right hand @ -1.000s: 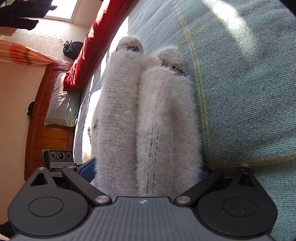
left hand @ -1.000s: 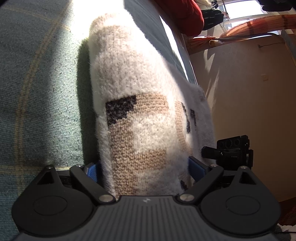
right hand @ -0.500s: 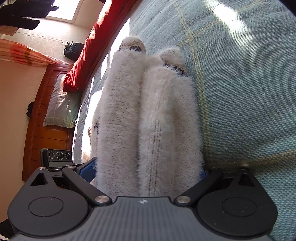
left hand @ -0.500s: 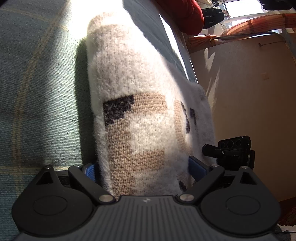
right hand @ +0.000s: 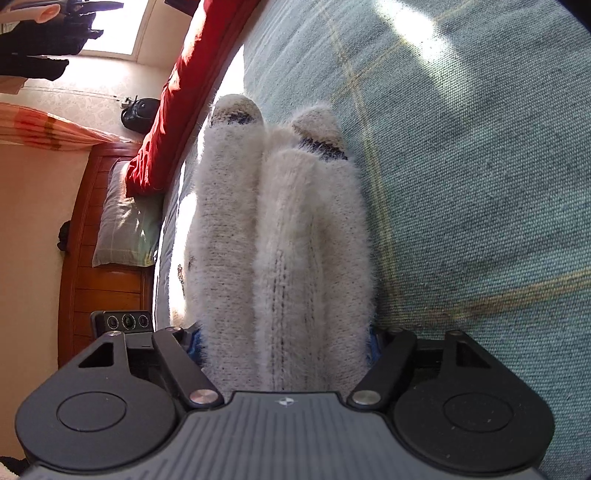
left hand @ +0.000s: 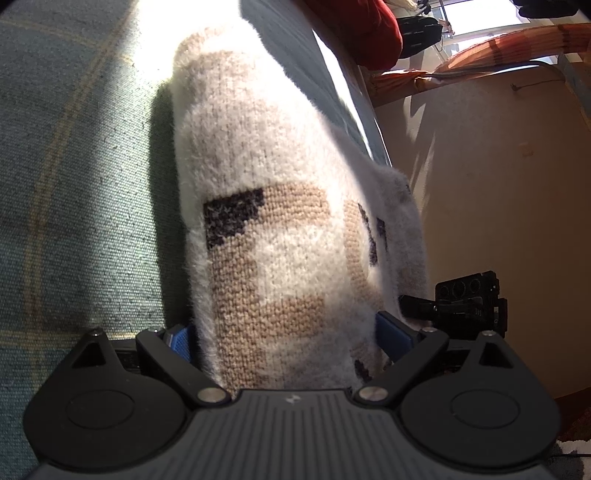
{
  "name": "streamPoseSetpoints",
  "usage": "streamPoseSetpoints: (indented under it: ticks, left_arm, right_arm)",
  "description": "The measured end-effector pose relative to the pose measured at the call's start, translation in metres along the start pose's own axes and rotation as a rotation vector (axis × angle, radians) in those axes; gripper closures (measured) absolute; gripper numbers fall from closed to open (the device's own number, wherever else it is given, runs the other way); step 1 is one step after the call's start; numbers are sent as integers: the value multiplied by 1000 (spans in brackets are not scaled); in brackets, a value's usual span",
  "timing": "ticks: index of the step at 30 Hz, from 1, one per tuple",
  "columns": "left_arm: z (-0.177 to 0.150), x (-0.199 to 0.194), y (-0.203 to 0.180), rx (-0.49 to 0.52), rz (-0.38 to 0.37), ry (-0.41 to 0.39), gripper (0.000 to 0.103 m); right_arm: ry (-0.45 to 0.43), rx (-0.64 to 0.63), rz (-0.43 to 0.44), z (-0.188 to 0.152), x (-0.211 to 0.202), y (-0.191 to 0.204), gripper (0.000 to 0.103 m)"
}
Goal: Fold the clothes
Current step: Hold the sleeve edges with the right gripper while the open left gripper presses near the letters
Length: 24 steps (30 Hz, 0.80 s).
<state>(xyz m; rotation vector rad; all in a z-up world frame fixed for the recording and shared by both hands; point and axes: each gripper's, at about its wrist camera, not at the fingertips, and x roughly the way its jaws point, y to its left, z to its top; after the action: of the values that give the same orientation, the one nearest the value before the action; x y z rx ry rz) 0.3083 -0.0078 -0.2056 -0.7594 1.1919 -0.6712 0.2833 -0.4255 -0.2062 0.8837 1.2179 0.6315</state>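
Observation:
A fuzzy white sweater with tan and black knit patches lies bundled in thick folds on a green plaid bedspread. My left gripper is shut on one end of it, a blue pad hard against each side. In the right wrist view the same sweater shows as two plush white rolls. My right gripper has the rolls between its jaws, which are closing, and the pads press into the fluff. Each gripper's camera block shows at the edge of the other's view.
The bedspread stretches wide on the far side of the sweater. A red quilt and a checked pillow lie by a wooden headboard. Beyond the bed's edge are beige floor, a dark bag and an orange curtain.
The right gripper's jaws have drawn inward and squeeze the white rolls tighter. The left gripper and its end of the sweater have barely shifted.

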Motion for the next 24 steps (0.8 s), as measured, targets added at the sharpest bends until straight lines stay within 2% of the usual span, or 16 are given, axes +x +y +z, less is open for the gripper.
streamPoseSetpoints:
  ticks: [2, 4, 7, 16, 24]
  left_arm:
    - [0, 0, 0, 0, 1, -3, 8]
    - [0, 0, 1, 0, 1, -5, 8]
    - [-2, 0, -4, 5, 22, -15, 8]
    - [-2, -7, -32, 48, 114, -24, 12]
    - [-5, -31, -58, 111, 146, -51, 15]
  right_arm:
    - [17, -38, 10, -2, 3, 1, 22]
    - [13, -22, 14, 1, 6, -1, 23]
    - [-8, -55, -14, -1, 10, 7, 22]
    - [-101, -162, -112, -15, 1, 38, 34]
    - [-114, -229, -118, -23, -11, 71, 35]
